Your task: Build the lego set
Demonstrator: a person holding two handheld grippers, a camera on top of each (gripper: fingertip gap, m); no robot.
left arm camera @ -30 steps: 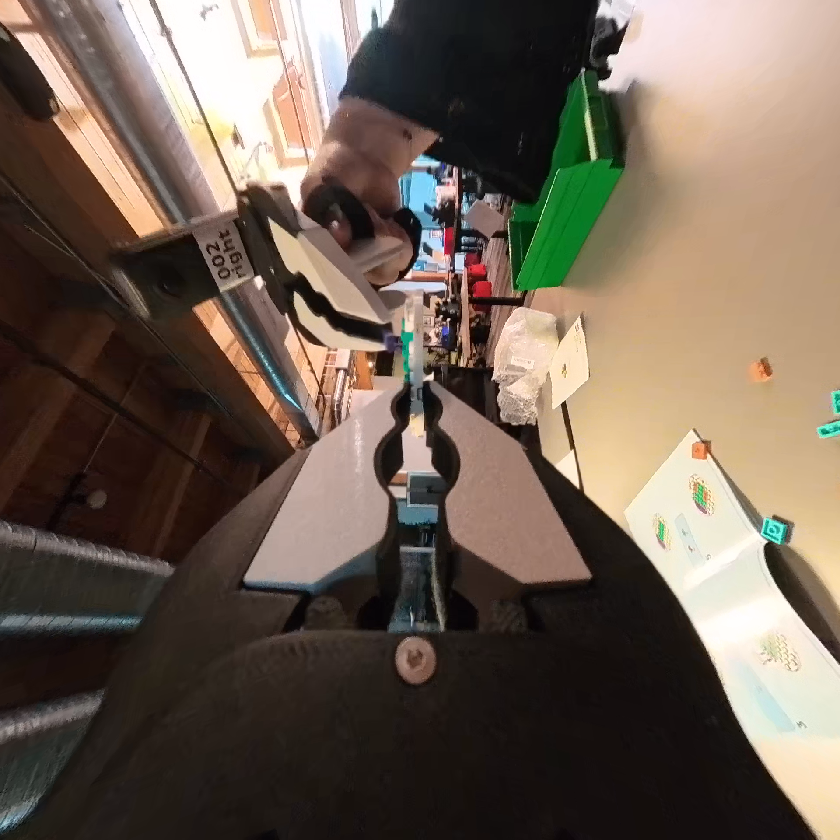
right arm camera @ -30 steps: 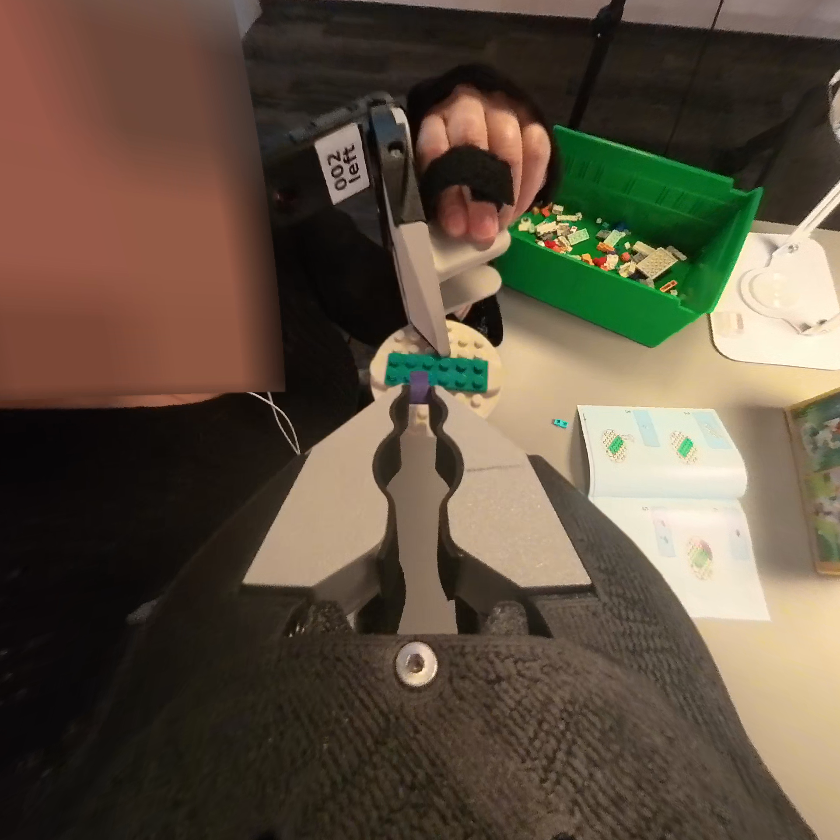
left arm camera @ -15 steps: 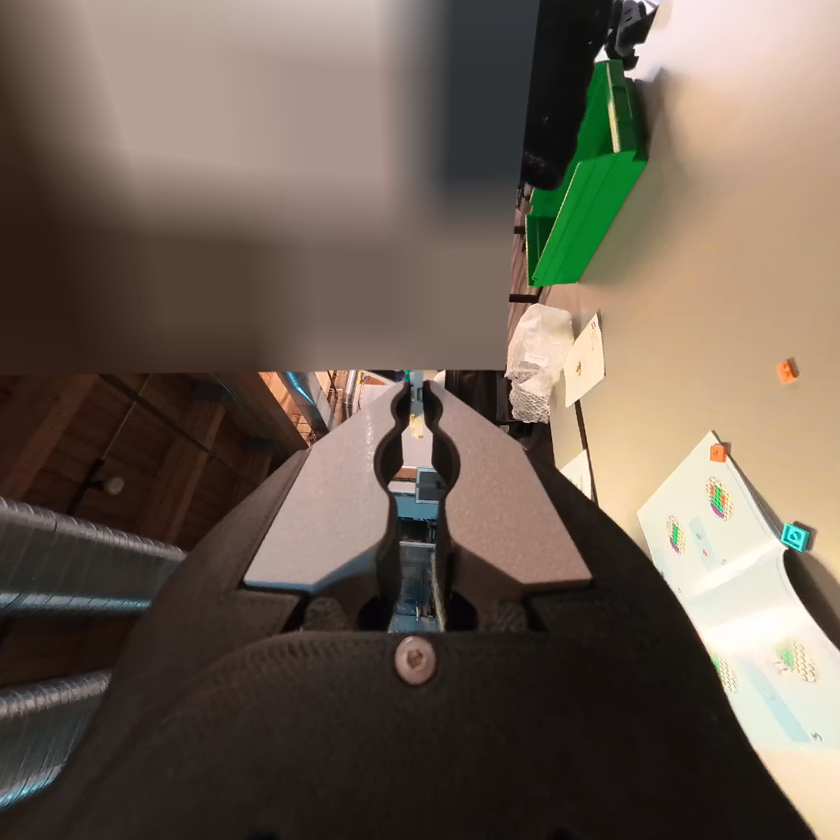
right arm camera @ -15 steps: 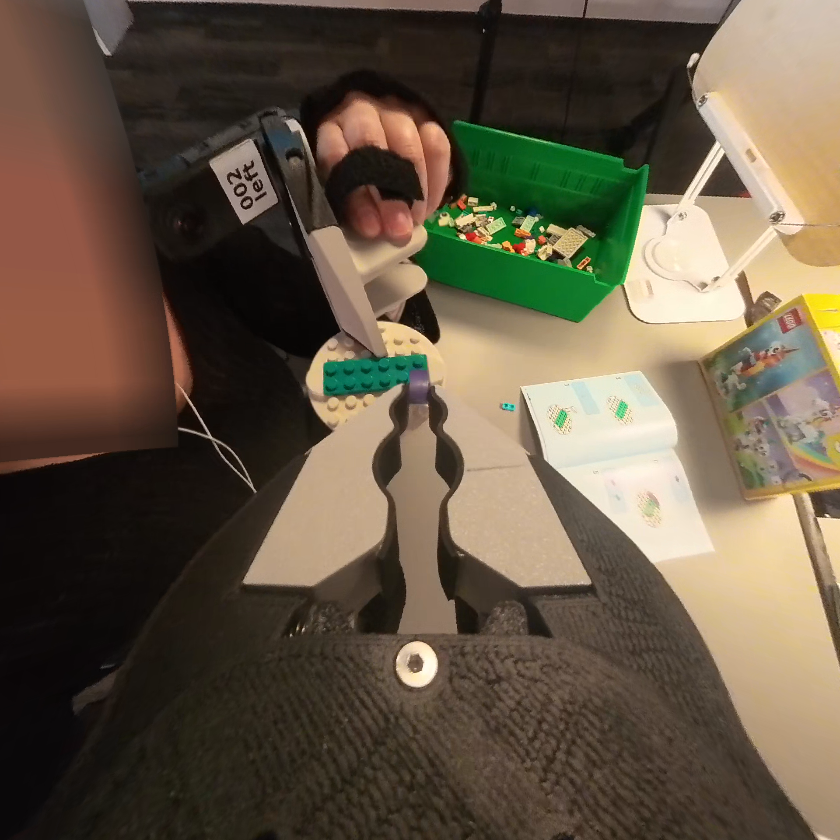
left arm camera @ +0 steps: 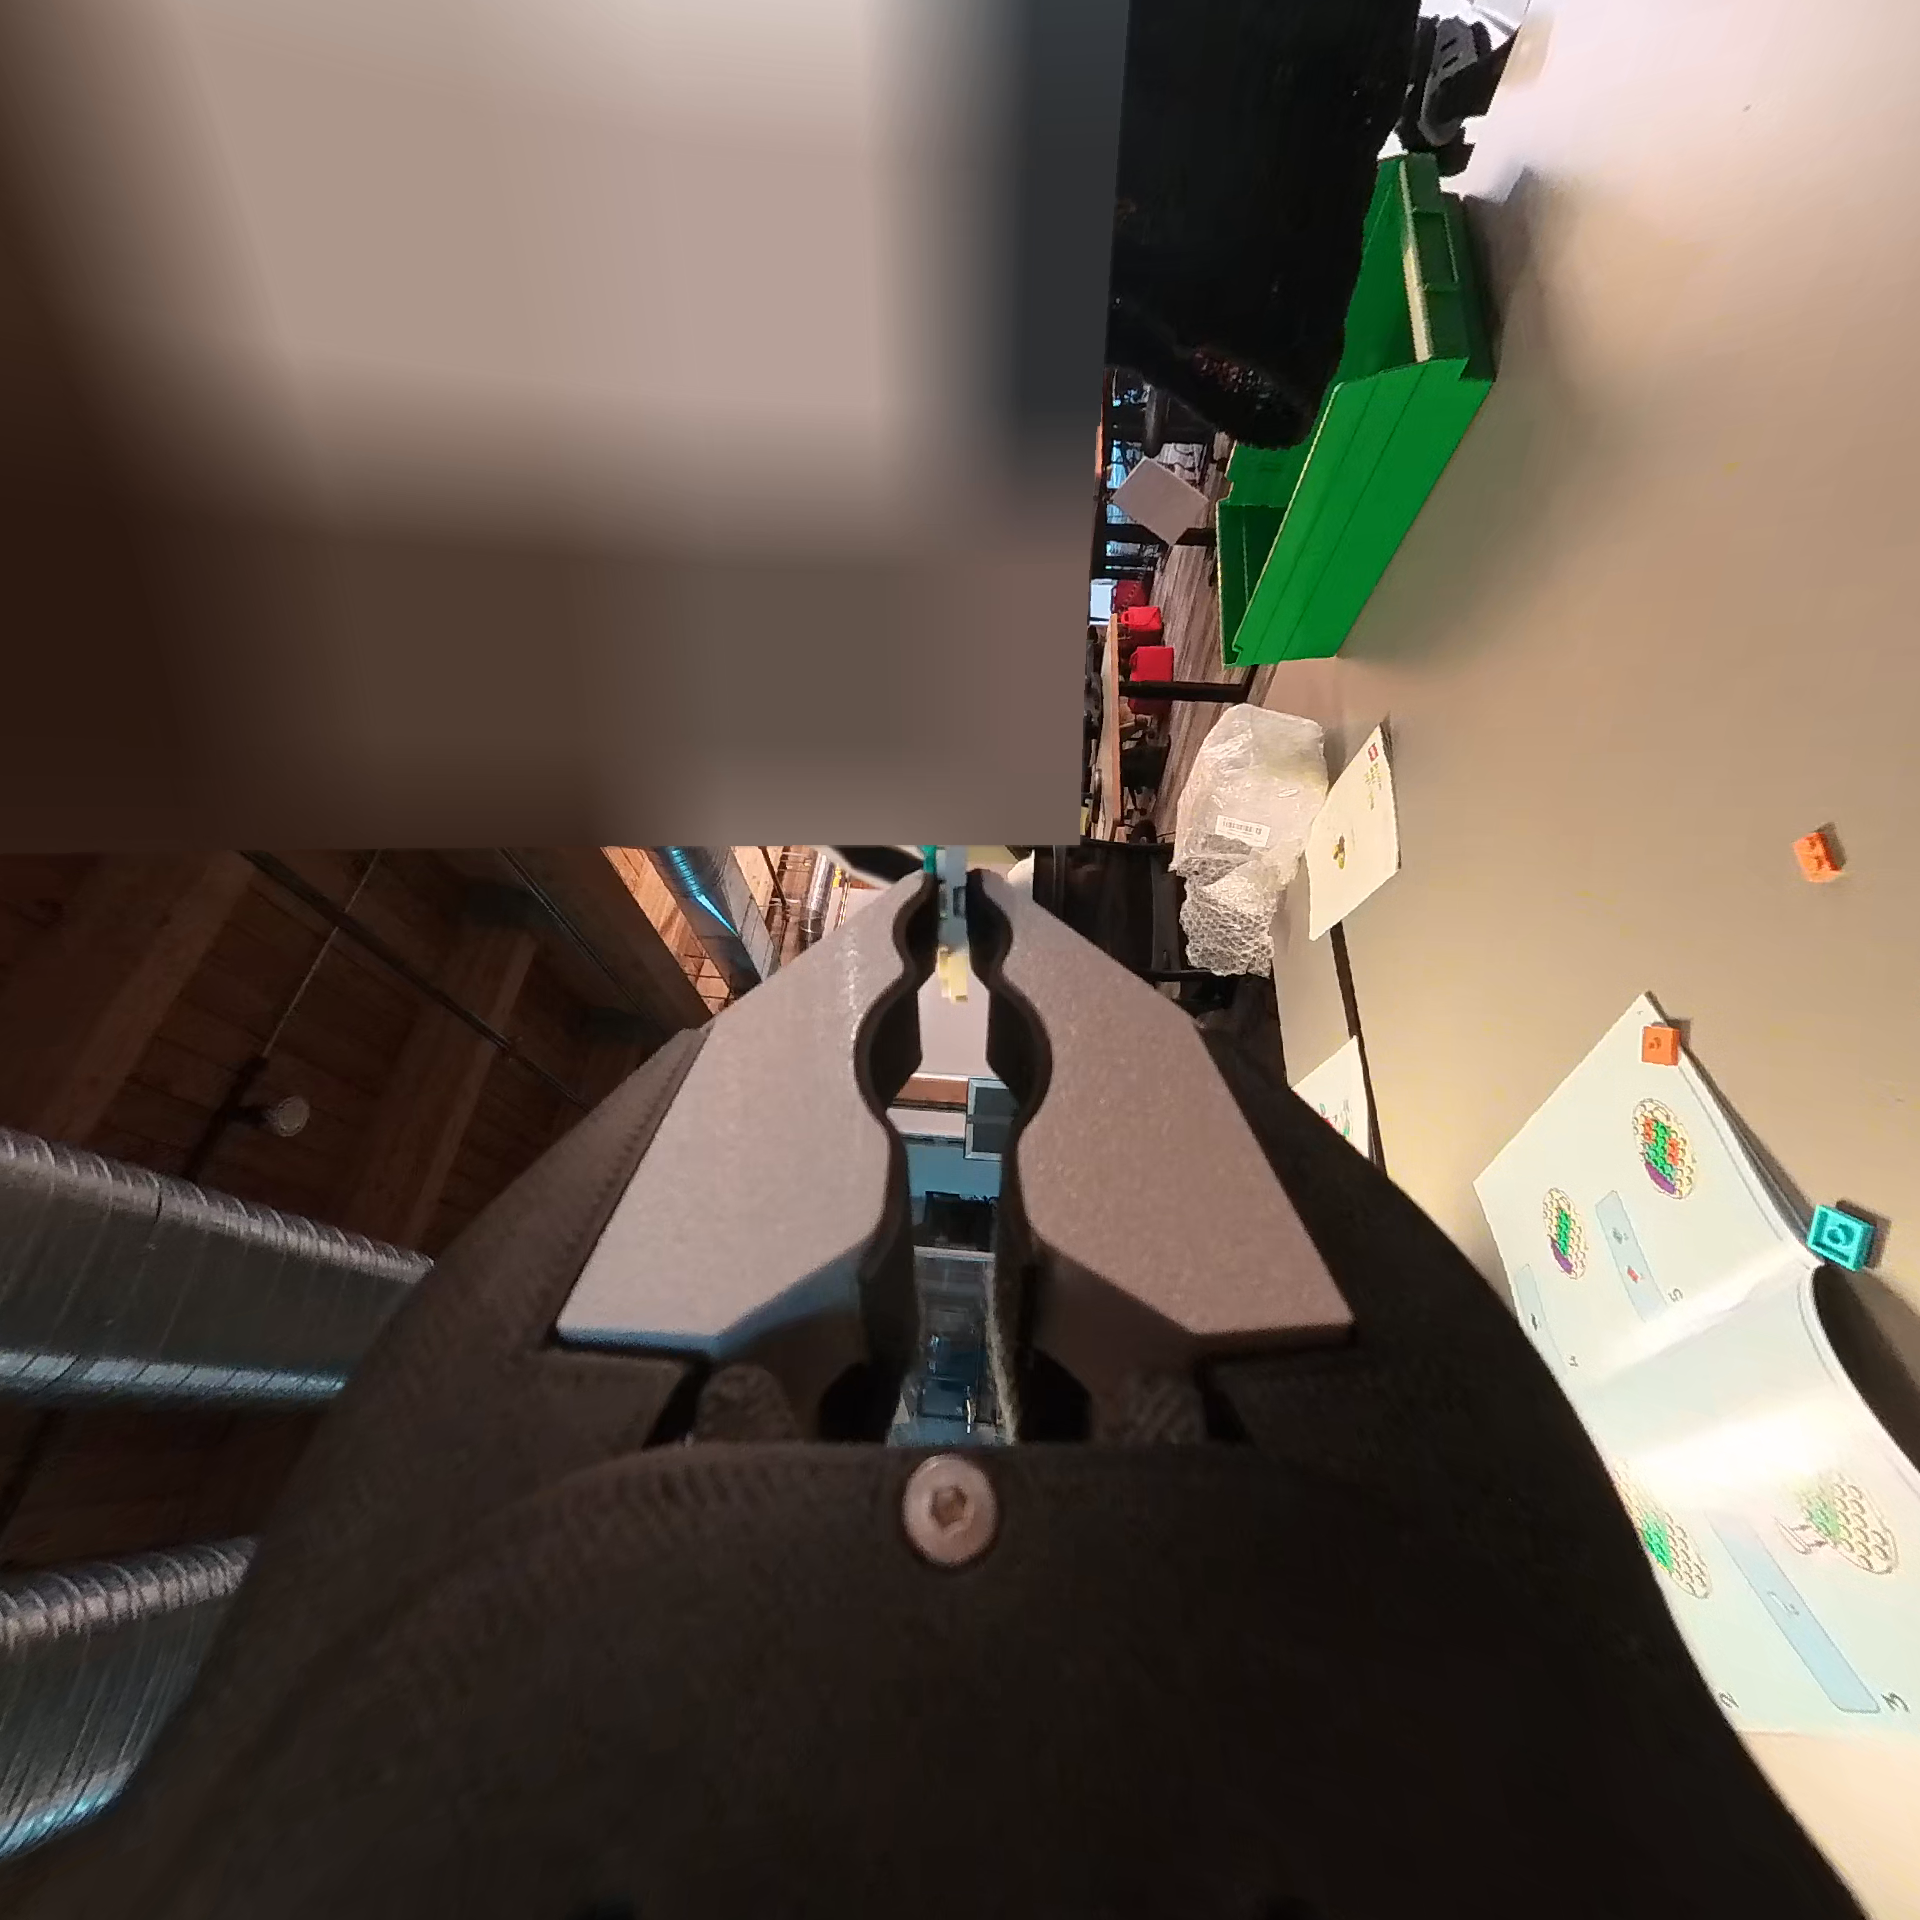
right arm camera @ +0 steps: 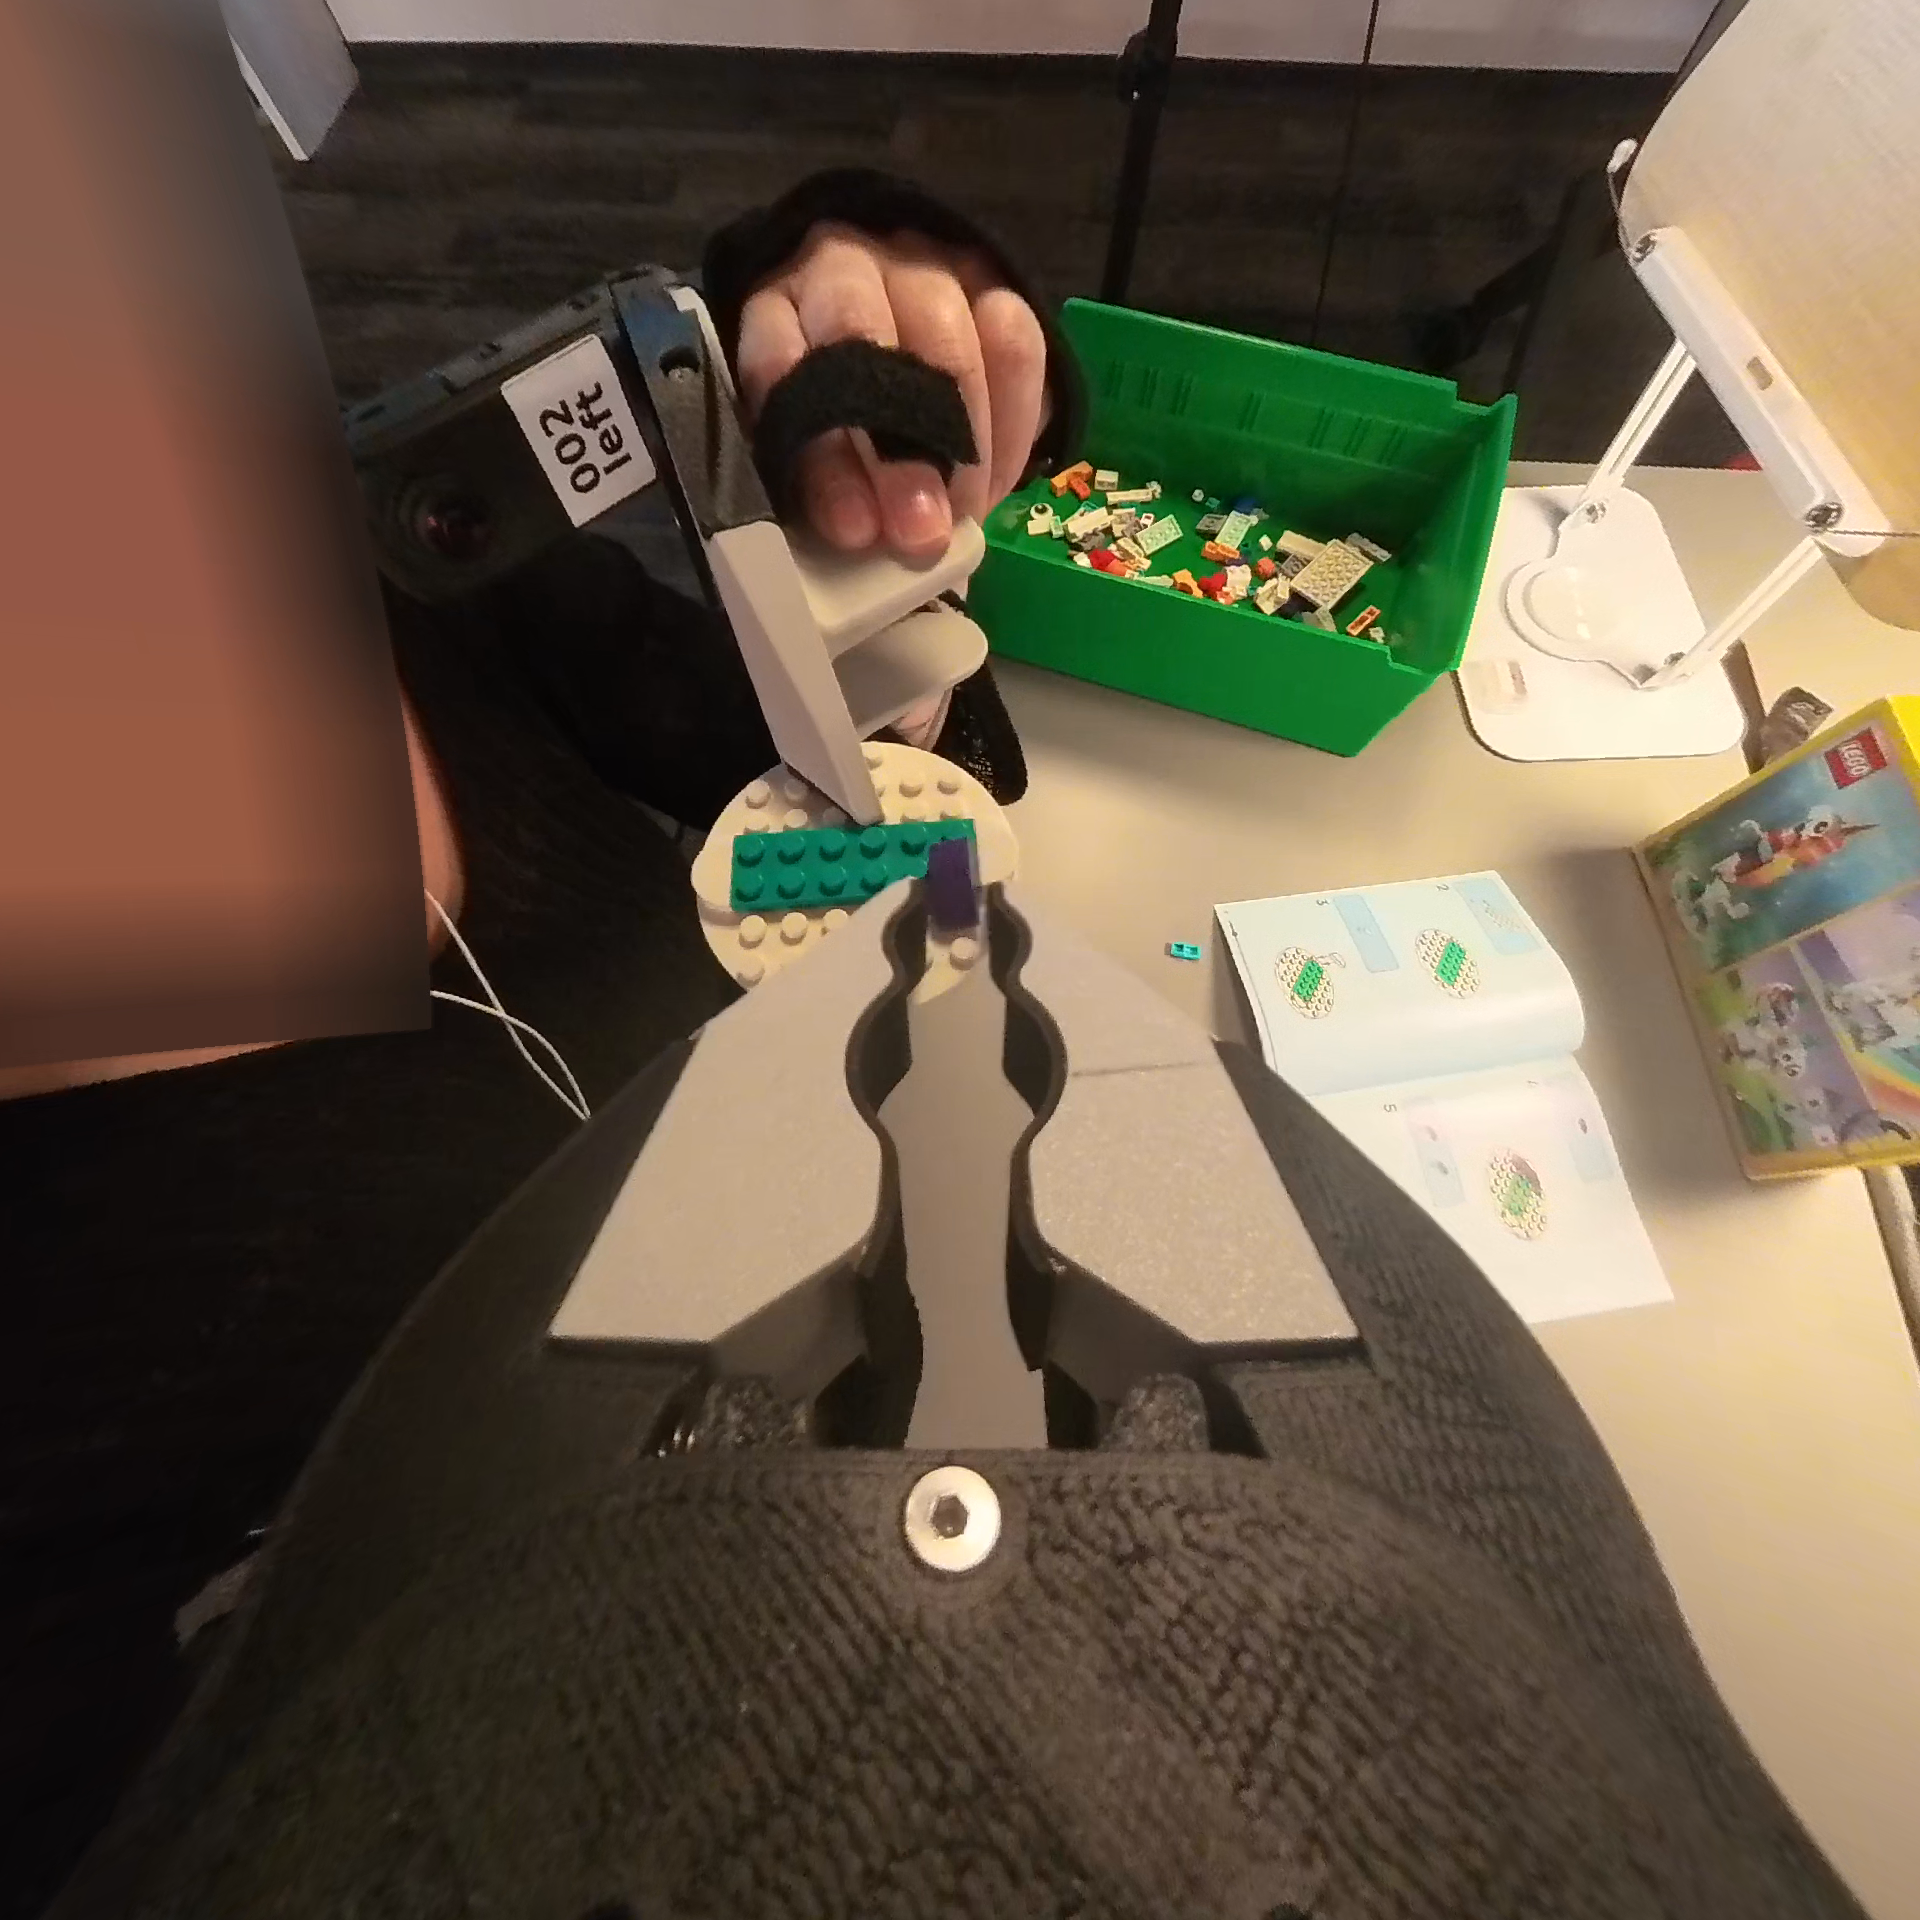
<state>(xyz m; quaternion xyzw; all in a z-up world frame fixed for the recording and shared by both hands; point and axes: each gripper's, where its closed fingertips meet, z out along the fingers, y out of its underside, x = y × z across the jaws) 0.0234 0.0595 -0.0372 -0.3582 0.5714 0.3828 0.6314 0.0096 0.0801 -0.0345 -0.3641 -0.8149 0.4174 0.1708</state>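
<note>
The right gripper pinched a small purple brick against a cream round studded plate bearing a teal plate, held edge-on in the closed left gripper, which wore a white printed sticker. Beyond lay an open instruction booklet, a branded yellow box and a green bin of loose bricks.

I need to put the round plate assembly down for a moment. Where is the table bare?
Bare tabletop lies between the green bin and the open instruction booklet, with only a small teal piece near the booklet's left edge. The strip right of the right gripper, below the booklet, is also free. It is crowded on the right: lamp base and set box.
</note>
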